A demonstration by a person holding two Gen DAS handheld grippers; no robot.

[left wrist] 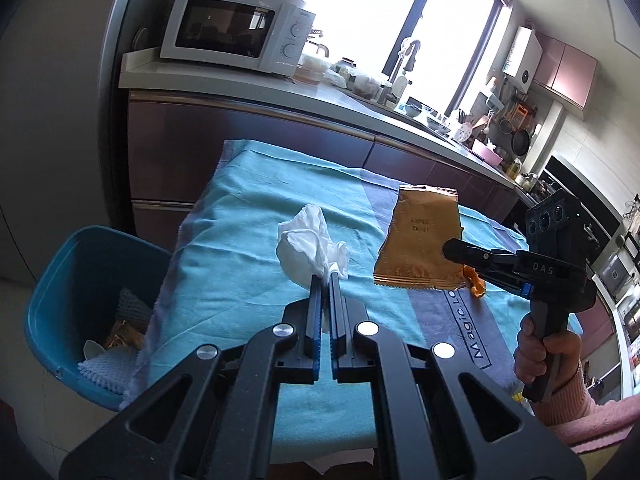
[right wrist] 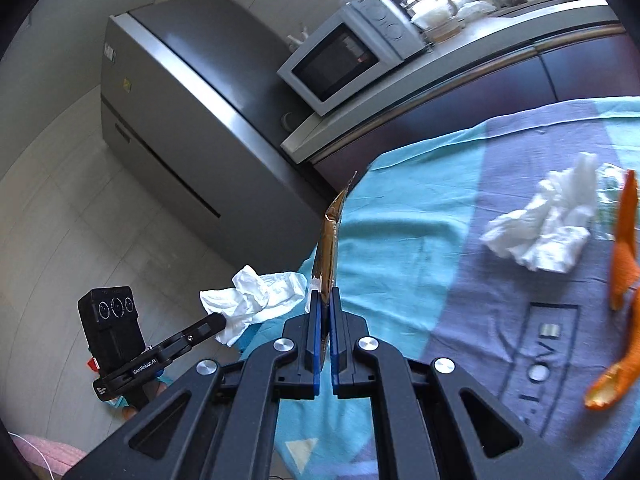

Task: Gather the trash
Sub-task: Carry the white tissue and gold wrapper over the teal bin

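The teal and lilac cloth (left wrist: 224,256) on the table reads "Magic Lo…" and "LOVE"; the far gripper bodies read "DAS" and "GenRobot.AI". The left gripper (left wrist: 325,278) pinches one crumpled white tissue (left wrist: 310,242); the right gripper (right wrist: 325,294) clamps one gold foil wrapper (left wrist: 424,240). A second white tissue wad (right wrist: 544,228) and two orange peel strips (right wrist: 624,240) lie right. The blue plastic bin (left wrist: 76,280) stands left, a white microwave (left wrist: 236,28) beyond.

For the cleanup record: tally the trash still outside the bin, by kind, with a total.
Crumpled white tissues: 2, one in the left gripper as held tissue, one loose tissue on the cloth.
Gold wrappers: 1, the gold wrapper in the right gripper.
Orange peel: 1.
Total: 4
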